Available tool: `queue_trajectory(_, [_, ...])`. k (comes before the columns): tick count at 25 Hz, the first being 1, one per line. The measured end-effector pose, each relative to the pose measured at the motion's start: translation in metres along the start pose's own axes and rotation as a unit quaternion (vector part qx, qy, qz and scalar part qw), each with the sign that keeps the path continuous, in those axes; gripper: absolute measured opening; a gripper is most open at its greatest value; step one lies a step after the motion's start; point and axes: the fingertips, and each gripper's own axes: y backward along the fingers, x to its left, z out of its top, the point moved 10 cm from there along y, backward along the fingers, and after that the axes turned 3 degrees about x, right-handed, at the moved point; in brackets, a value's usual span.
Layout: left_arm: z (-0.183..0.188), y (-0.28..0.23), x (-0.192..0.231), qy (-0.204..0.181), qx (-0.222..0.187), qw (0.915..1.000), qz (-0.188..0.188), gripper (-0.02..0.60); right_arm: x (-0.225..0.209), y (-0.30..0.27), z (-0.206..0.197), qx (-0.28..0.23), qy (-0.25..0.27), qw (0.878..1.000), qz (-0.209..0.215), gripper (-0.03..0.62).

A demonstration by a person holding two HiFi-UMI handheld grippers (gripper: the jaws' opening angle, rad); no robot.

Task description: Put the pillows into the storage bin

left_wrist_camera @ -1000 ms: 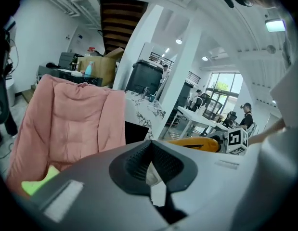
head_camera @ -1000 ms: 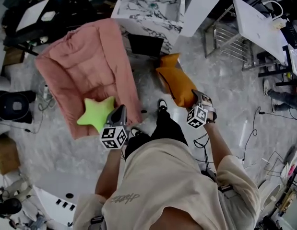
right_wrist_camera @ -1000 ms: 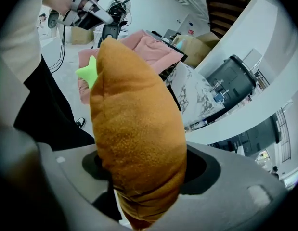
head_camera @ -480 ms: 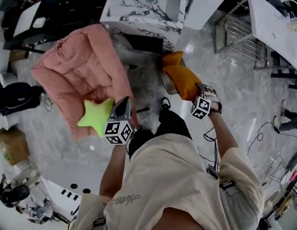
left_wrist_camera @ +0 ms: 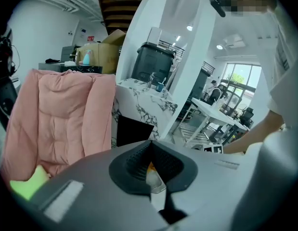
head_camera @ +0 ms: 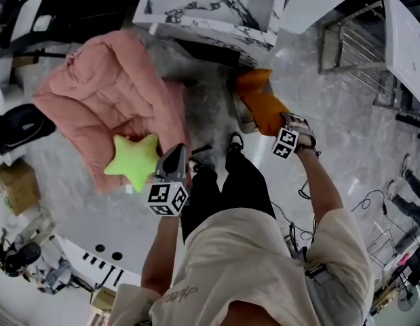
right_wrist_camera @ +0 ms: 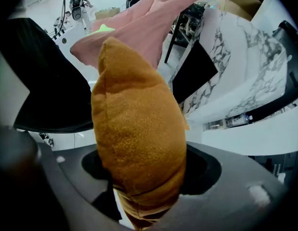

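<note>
An orange pillow (head_camera: 264,107) hangs from my right gripper (head_camera: 274,124), which points down at the floor; the jaws are shut on the pillow's lower end (right_wrist_camera: 139,129). Under it a clear bin (head_camera: 238,114) shows only in part. A green star pillow (head_camera: 133,160) lies on the pink padded cushion (head_camera: 108,94). My left gripper (head_camera: 176,153) hovers just right of the star with its pads together and nothing between them. In the left gripper view the star (left_wrist_camera: 28,186) sits at the lower left, below the pink cushion (left_wrist_camera: 57,114).
A marble-patterned table (head_camera: 210,5) stands behind the cushion, with a black panel beneath it. A metal rack (head_camera: 352,46) and a white table (head_camera: 406,39) are at the right. A cardboard box (head_camera: 13,185) and dark gear (head_camera: 20,124) crowd the left. Cables lie on the floor.
My right gripper has sunk with the orange pillow toward the floor by the person's feet. My left gripper has shifted sideways and stays beside the star pillow.
</note>
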Motion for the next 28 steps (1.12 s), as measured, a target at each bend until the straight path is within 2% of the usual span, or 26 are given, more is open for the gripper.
queue_trajectory(4, [-0.003, -0.016, 0.01, 0.0, 0.017, 0.9998, 0.004, 0.02, -0.01, -0.05, 0.013, 0.018, 0.016, 0.999, 0.034, 0.36])
queue_trajectory(9, [-0.006, -0.025, 0.018, 0.023, 0.016, 0.9995, 0.016, 0.019, -0.016, -0.099, 0.024, 0.032, 0.037, 0.997, 0.066, 0.362])
queue_trajectory(16, [-0.003, -0.038, 0.019, 0.041, 0.018, 0.9989, 0.011, 0.019, -0.024, -0.166, 0.036, 0.059, 0.072, 0.992, 0.086, 0.365])
queue_trajectory(28, [-0.028, -0.06, 0.038, 0.069, 0.039, 0.9967, 0.016, 0.018, -0.03, -0.227, 0.036, 0.088, 0.067, 0.988, 0.106, 0.371])
